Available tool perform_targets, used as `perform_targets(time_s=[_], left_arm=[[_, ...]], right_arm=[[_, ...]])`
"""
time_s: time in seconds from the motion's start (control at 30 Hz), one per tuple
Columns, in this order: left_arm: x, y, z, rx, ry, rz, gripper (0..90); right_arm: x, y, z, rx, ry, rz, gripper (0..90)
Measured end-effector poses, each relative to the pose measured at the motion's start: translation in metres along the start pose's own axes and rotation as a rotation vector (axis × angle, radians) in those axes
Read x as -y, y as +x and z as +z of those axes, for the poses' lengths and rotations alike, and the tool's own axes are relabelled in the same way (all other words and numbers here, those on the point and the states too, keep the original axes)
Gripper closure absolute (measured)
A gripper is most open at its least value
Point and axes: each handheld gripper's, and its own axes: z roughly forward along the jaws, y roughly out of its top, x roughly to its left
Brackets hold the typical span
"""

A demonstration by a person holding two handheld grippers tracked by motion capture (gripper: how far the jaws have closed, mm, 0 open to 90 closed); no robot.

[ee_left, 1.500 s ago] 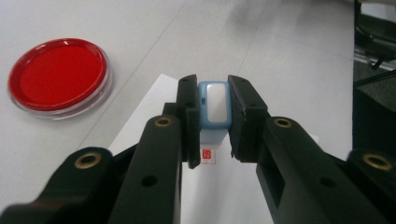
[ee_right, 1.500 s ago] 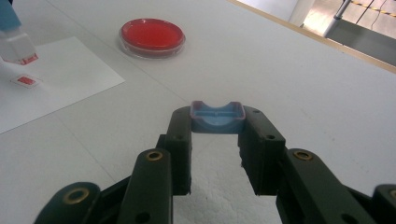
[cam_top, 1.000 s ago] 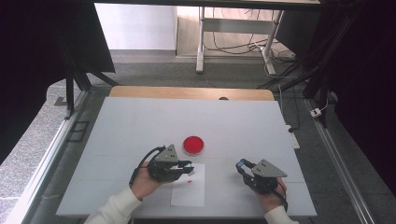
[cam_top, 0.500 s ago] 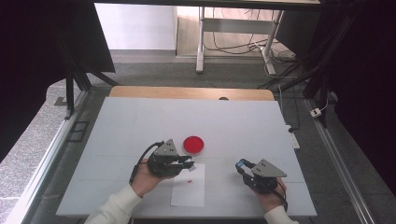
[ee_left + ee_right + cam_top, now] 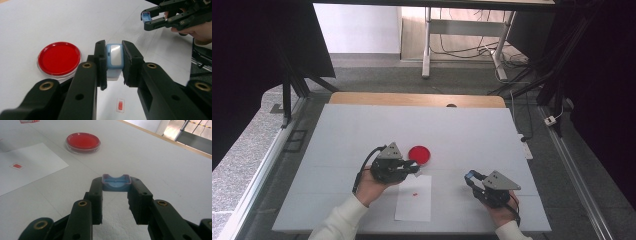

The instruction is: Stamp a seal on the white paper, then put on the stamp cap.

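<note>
My left gripper is shut on a small blue and white stamp, held between the jaws just right of a round red ink dish. It hovers over the top edge of a white paper sheet that bears a small red stamp mark. My right gripper sits at the front right of the table, shut on a blue cap with its hollow side up. The dish and the sheet lie beyond it to the left.
The white table top has a wooden strip along its far edge. Black frame bars stand at the left and right sides. Cables and a desk leg lie on the floor beyond the table.
My left gripper has shifted a little away from the person, toward the red dish, with the stamp still in it. The right gripper has stayed where it was.
</note>
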Motion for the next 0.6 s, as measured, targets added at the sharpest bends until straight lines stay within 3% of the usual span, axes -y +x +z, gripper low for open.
perform_targets(time_s=[0.2,0.6], left_arm=[[0.0005,0.0058,0.0012,0.011,-0.016,-0.021,74.9],[-0.0013,0.0044,-0.0045,0.028,-0.059,-0.033,74.9]], right_arm=[[-0.0006,0.0025,0.0003,0.0,-0.001,-0.003,65.2],[-0.0012,0.0065,0.0022,-0.014,0.003,-0.01,65.2]])
